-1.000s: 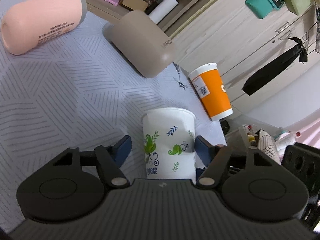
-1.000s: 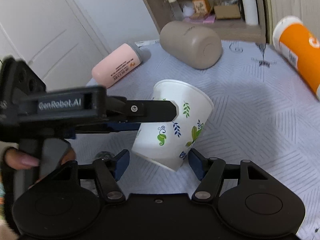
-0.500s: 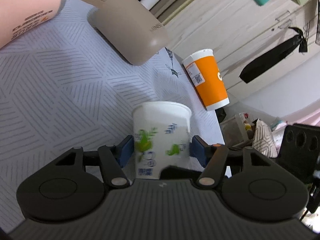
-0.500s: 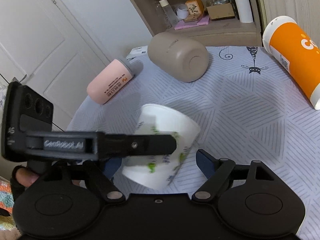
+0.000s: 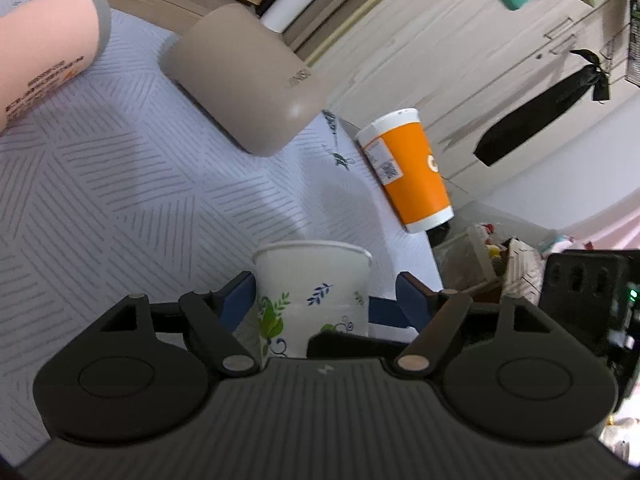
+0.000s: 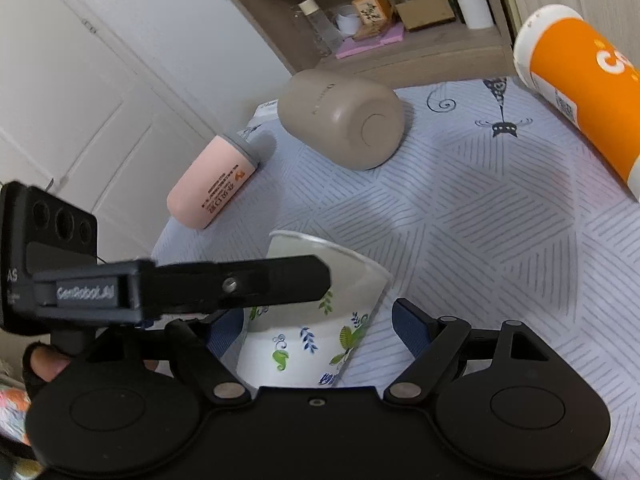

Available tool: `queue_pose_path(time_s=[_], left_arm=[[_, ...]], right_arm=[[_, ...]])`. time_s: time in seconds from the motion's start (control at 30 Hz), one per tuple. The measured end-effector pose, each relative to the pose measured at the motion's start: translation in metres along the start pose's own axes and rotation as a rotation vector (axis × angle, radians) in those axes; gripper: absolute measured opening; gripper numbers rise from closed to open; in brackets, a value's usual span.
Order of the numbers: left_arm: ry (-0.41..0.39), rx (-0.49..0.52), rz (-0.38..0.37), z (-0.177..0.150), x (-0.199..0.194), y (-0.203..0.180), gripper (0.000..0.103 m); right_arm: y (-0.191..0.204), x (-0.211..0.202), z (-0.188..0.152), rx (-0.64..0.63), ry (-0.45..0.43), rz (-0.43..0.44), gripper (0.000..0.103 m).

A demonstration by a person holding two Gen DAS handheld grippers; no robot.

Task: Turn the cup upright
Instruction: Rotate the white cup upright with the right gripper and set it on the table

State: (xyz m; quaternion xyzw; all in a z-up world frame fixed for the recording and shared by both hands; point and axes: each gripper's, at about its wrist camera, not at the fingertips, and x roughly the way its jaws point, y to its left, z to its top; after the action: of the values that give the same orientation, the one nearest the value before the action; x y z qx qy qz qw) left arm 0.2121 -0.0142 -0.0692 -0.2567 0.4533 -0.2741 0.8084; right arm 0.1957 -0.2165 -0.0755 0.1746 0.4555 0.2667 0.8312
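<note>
A white paper cup with green and blue leaf print [image 5: 310,300] sits mouth up between the blue pads of my left gripper [image 5: 324,300]. The left pad touches its side; the right pad stands a little off it. In the right wrist view the cup [image 6: 316,332] is nearly upright, its open rim showing, with the left gripper's black finger across its front. My right gripper [image 6: 320,330] is open around the cup, its right pad well clear of it.
On the grey patterned cloth [image 5: 100,200] lie a pink bottle [image 6: 212,184], a beige tumbler [image 6: 340,120] and an orange cup [image 6: 580,84], all on their sides. A shelf with small items [image 6: 380,20] stands behind. The table edge and clutter [image 5: 480,264] are to the right.
The cup has gone from upside down and tilted to mouth up. My left gripper turned with it. My right gripper's jaws have opened away from the cup.
</note>
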Motion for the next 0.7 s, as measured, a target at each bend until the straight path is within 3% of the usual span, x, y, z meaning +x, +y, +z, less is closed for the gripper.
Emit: queue_pose_path(time_s=[0.03,0.13,0.37,0.7], left_arm=[[0.004,0.001,-0.009,-0.001,-0.001,0.0,0.062],[-0.004,0.048,0.008,-0.006,-0.006,-0.007,0.059],[-0.058,0.158,0.028,-0.025,-0.024,-0.025,0.059],[-0.181,0.37,0.083,-0.058,-0.055,-0.051,0.059]], right_arm=[[0.0,0.0,0.0,-0.005,-0.001,-0.005,0.084],[0.004,-0.001,-0.003,-0.047,-0.012,-0.01,0.079],[0.024,-0.018,-0.02,-0.187,-0.063,-0.025,0.079],[0.06,-0.032,-0.048,-0.49,-0.211,-0.106,0.075]])
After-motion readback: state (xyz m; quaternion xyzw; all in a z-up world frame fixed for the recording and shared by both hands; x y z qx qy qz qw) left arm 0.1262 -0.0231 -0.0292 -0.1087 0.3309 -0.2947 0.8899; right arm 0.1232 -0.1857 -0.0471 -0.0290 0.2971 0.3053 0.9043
